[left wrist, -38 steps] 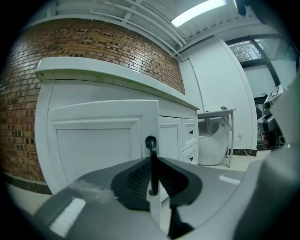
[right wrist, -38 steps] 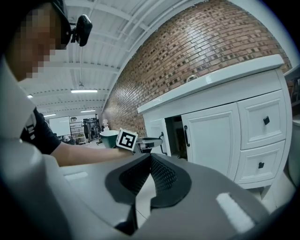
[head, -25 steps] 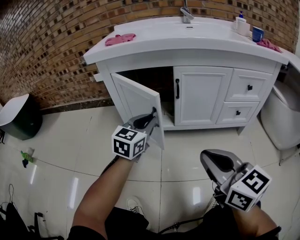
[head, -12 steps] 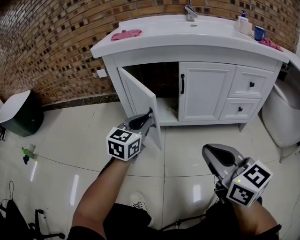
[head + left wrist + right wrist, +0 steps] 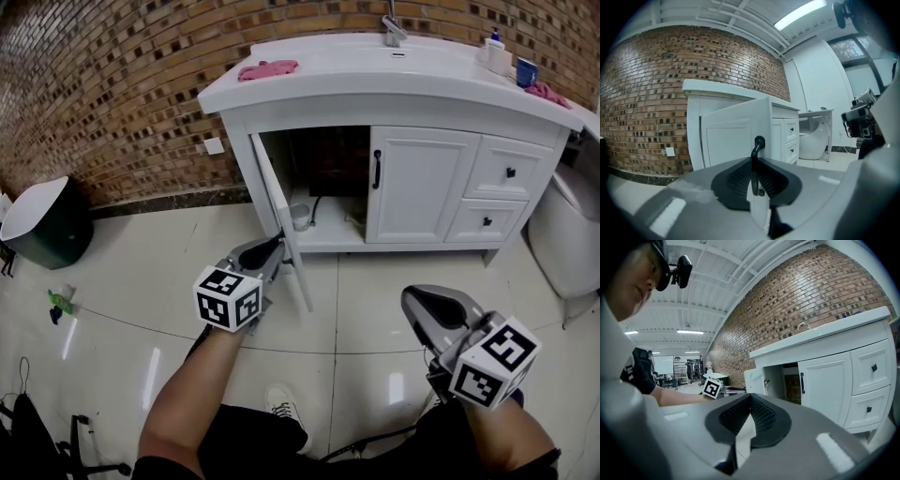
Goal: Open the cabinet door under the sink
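The white left door [image 5: 278,220] of the cabinet under the sink [image 5: 394,67] stands wide open, seen nearly edge-on in the head view. My left gripper [image 5: 276,247] grips its black handle [image 5: 755,158]. In the left gripper view the handle runs upright between the pads of the left gripper [image 5: 755,180], whose jaws are closing on it. Inside the cabinet I see a shelf with a grey pipe fitting [image 5: 300,217]. My right gripper [image 5: 419,304] hangs low over the floor at the right, away from the cabinet. In the right gripper view the right gripper [image 5: 749,400] is shut with nothing between its pads.
The right door [image 5: 419,197] is closed, with two drawers [image 5: 510,172] beside it. A pink cloth [image 5: 268,69] lies on the counter. A dark bin [image 5: 42,228] stands at the left by the brick wall, a toilet [image 5: 567,239] at the right. White tiled floor lies between.
The door has swung further open, from angled to nearly edge-on. My left gripper moved left and toward me with the handle in it. The right gripper has hardly moved.
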A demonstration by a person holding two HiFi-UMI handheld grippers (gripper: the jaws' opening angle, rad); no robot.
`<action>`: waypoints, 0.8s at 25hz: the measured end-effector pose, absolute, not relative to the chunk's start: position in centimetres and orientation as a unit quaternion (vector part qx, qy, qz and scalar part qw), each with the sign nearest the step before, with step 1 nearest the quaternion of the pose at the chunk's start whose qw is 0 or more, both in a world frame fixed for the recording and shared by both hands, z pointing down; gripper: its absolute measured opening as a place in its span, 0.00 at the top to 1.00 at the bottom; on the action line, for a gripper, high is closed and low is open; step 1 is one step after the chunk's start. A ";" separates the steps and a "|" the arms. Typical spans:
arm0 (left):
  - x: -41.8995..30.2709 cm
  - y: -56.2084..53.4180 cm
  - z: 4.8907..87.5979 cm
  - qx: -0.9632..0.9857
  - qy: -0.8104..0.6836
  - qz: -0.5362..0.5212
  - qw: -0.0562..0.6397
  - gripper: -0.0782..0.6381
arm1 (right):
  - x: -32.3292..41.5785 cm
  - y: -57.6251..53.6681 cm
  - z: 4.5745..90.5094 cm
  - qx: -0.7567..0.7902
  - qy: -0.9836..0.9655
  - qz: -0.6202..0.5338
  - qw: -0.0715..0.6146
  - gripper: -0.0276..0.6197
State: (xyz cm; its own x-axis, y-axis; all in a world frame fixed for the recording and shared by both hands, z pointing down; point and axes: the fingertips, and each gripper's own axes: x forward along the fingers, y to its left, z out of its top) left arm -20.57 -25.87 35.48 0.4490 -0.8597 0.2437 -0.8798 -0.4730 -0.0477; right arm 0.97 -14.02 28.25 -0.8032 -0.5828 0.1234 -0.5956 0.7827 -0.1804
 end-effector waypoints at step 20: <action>-31.8 -24.2 35.4 0.810 -0.575 0.104 0.051 0.87 | 1.1 -13.4 29.3 0.333 -0.936 0.108 0.043 0.95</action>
State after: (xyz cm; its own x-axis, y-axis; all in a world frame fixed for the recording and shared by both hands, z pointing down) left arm -31.76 -24.20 35.43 0.3181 -0.9207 0.2263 -0.9417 -0.3343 -0.0365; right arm 1.06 -13.38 29.27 -0.7743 -0.6141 0.1525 -0.6327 0.7549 -0.1727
